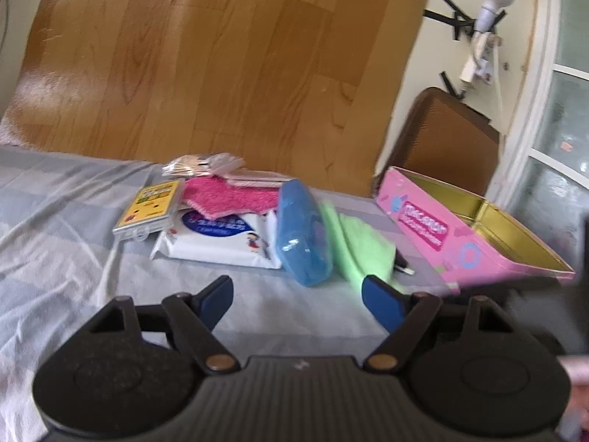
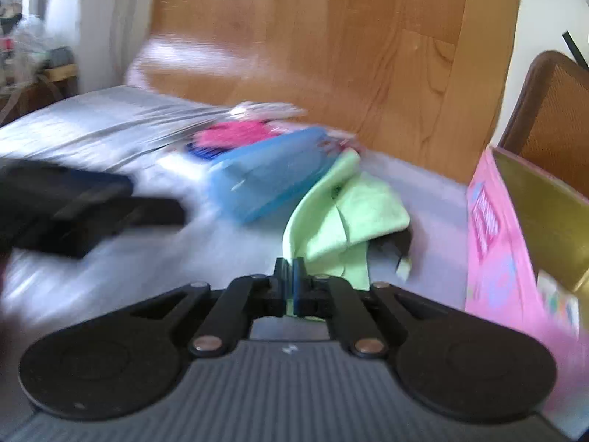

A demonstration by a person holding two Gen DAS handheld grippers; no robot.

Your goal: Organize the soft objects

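Green cloth [image 2: 346, 217] is pinched in my right gripper [image 2: 291, 272] on the bed [image 1: 73, 221], beside the pink tin [image 2: 493, 228]. My left gripper [image 1: 298, 294] hangs open, empty. Next, I judge: lift it into the tin.

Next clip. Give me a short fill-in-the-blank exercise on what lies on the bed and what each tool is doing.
1. The right tool is shut on the ____ cloth.
2. The left tool is ____ and holds nothing.
3. The pink tin stands open with a ____ inside.
4. The pink cloth lies on top of the white ____ pack.

Missing words: green; open; gold; wipes
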